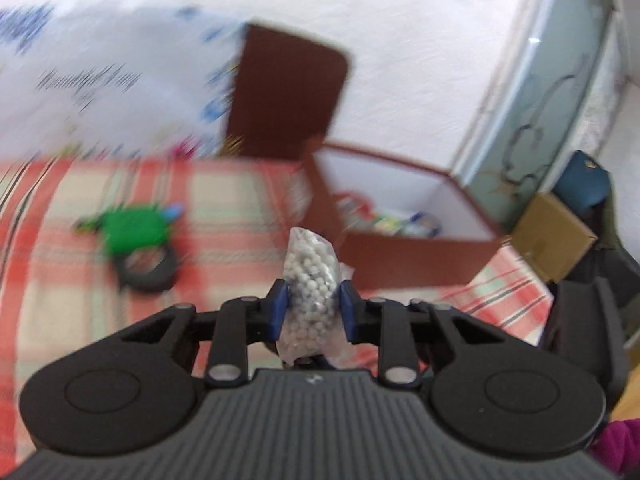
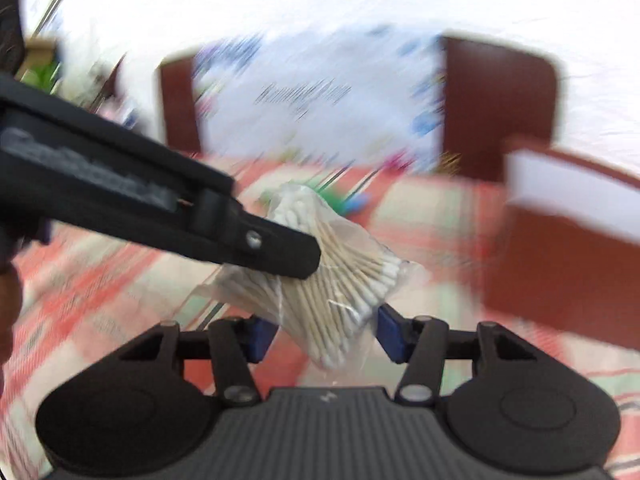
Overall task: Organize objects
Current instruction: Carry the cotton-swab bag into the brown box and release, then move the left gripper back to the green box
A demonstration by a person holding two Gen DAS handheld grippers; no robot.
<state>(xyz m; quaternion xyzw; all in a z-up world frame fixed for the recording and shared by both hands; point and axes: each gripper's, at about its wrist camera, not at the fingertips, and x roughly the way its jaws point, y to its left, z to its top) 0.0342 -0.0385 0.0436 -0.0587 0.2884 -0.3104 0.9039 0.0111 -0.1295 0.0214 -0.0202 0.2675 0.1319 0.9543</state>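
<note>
the left gripper [image 1: 312, 308] pinched a light, squashy bag of white beads [image 1: 310, 276] mid-body above the plaid cloth [image 1: 224, 200], while the right gripper [image 2: 326, 332] clasped a slippery cotton-swab bag [image 2: 340, 276], both near the brown box [image 1: 416, 256].

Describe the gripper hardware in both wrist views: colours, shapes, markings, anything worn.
Both the left gripper and right gripper look identical: matte black linkage arms with silver pivot pins, two round black discs, a ribbed dark grey housing with a small logo, and blue pads on the fingertips. No cables visible. A magenta sleeve shows at the left view's corner.
</note>
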